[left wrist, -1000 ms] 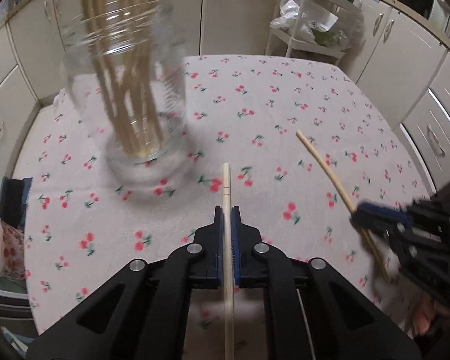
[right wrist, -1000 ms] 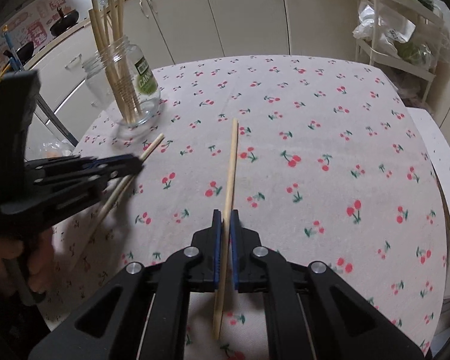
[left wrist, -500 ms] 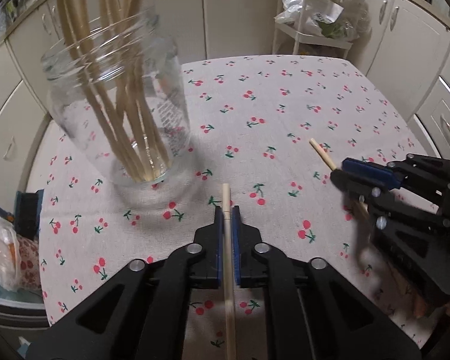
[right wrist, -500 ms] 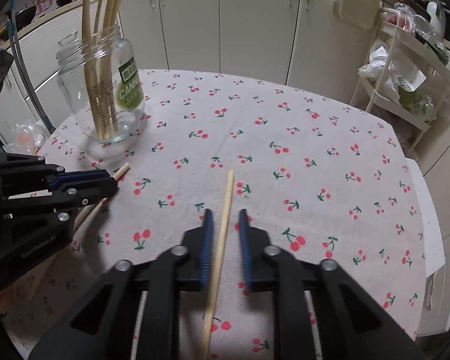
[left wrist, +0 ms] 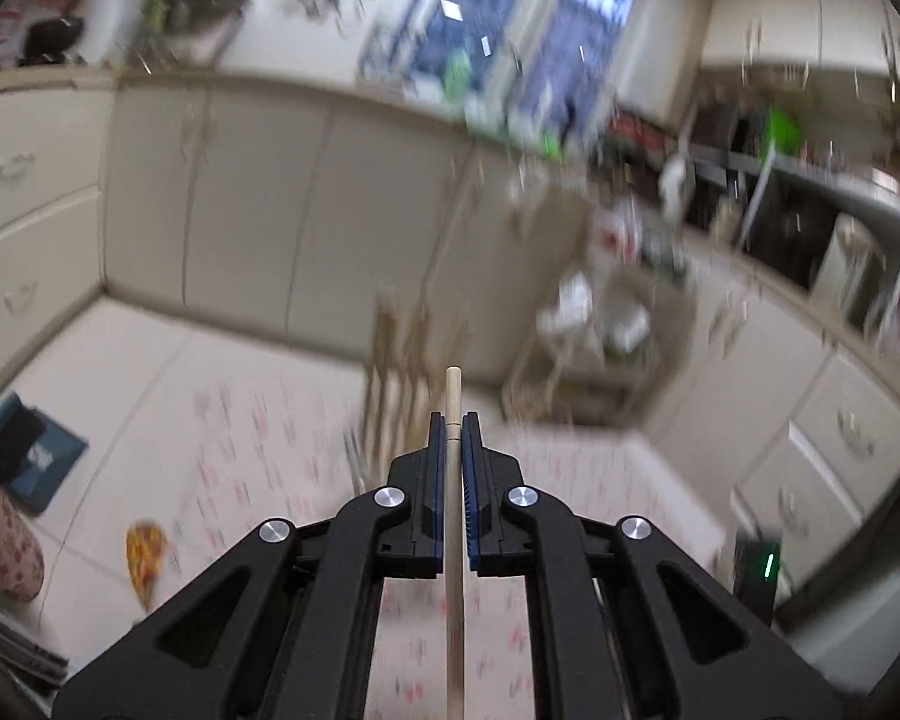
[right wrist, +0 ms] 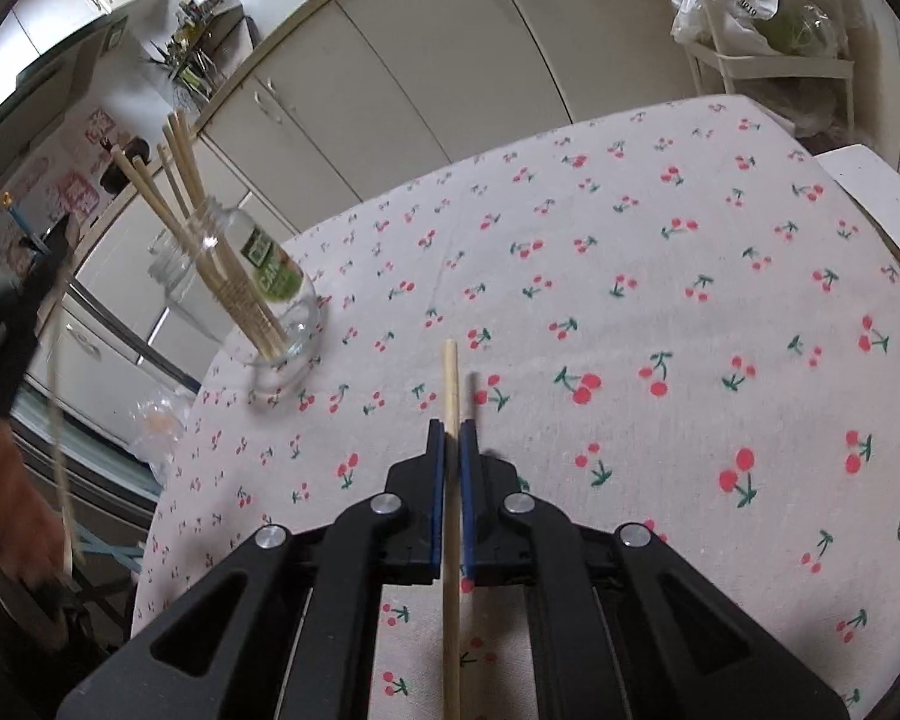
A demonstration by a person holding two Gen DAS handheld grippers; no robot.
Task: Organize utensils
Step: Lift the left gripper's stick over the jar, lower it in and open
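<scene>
The pale wooden chopstick (right wrist: 450,480) now sits clamped between the right gripper (right wrist: 451,438) jaws, which stood apart around it half a second ago and have just been closing; its tip juts ahead over the cherry-print cloth surface (right wrist: 660,276). The left gripper (left wrist: 453,438) jaws stay pinched on a second pale wooden chopstick (left wrist: 453,510), swung up from the surface into a blurred view. Both sticks look ready for the clear glass jar of chopsticks (right wrist: 270,312), ahead and left of the right jaws. Its green label reads roughly "CAN"; the rest is illegible.
</scene>
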